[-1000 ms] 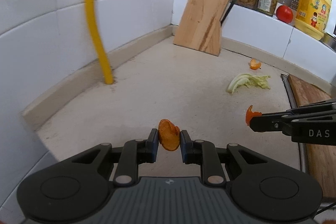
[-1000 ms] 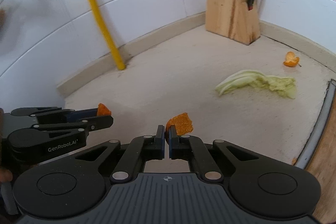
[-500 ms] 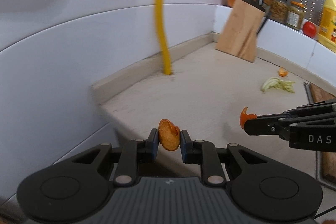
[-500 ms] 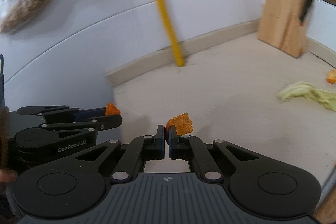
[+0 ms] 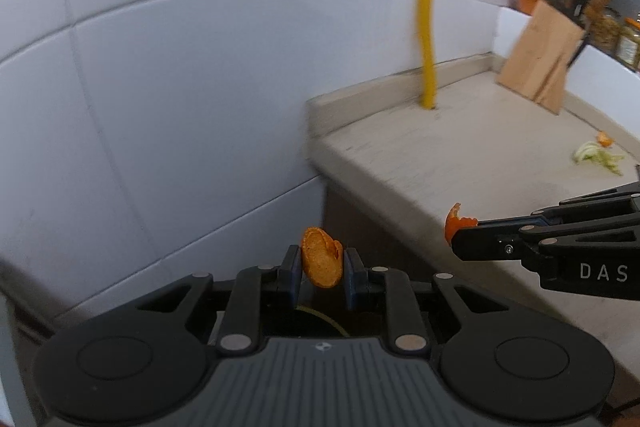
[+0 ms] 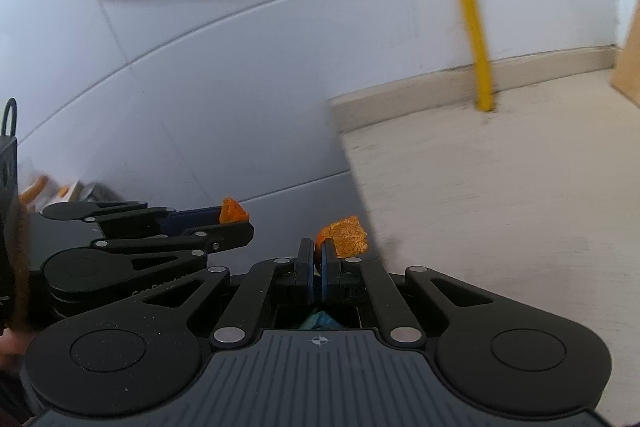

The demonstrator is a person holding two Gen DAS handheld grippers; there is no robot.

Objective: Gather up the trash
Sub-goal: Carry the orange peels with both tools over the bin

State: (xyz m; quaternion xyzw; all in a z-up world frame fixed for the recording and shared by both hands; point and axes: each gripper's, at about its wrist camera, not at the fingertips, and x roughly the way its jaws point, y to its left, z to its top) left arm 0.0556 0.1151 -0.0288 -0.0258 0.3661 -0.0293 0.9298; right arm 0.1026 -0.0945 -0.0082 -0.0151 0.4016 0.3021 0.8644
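Left wrist view: left tongs (image 5: 322, 263) and right tongs (image 5: 460, 233), each clamped on an orange peel (image 5: 321, 259), have swung past the desk (image 5: 460, 155) edge, probably toward an unseen bin, leaving cabbage scrap (image 5: 596, 157) uncollected.

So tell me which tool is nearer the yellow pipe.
Right. The right tool, shut on an orange peel piece, hangs at the counter edge below the yellow pipe. The left tool, gripping its own peel, sits farther out, off the counter.
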